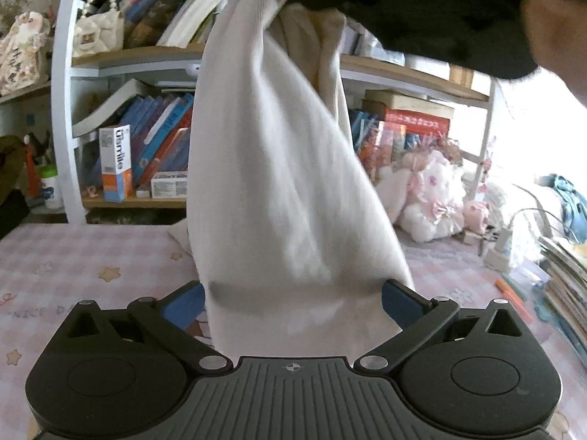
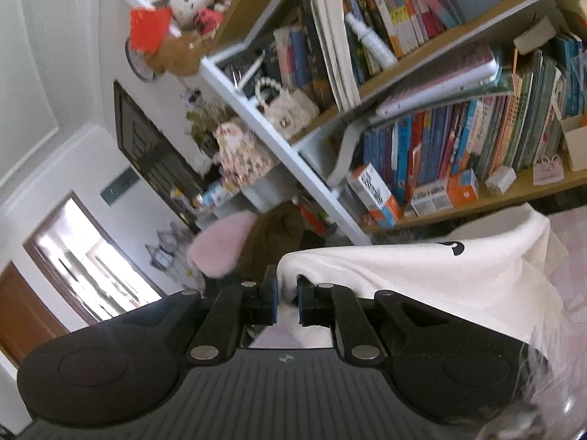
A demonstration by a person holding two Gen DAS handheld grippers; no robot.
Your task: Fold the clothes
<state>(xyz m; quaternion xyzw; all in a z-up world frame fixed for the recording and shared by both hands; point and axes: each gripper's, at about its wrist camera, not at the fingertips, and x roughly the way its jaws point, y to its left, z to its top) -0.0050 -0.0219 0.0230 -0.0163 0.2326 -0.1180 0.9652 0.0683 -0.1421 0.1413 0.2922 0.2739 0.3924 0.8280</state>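
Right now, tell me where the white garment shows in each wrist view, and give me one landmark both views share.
Left wrist view: the white garment hangs down the centre, from the top edge to between the open fingers of the left gripper.
Right wrist view: it drapes across the lower right, its edge pinched in the right gripper.
Shared landmark: the orange and white box on the bookshelf.

The garment (image 1: 279,183) hangs down the middle of the left wrist view, motion-blurred, hiding the shelf (image 1: 139,53) centre and covering the gap of the left gripper (image 1: 293,299). Its top is cut off at the upper edge behind the right gripper (image 1: 422,3), itself cropped. In the right wrist view, the cloth's lower right is a blur.
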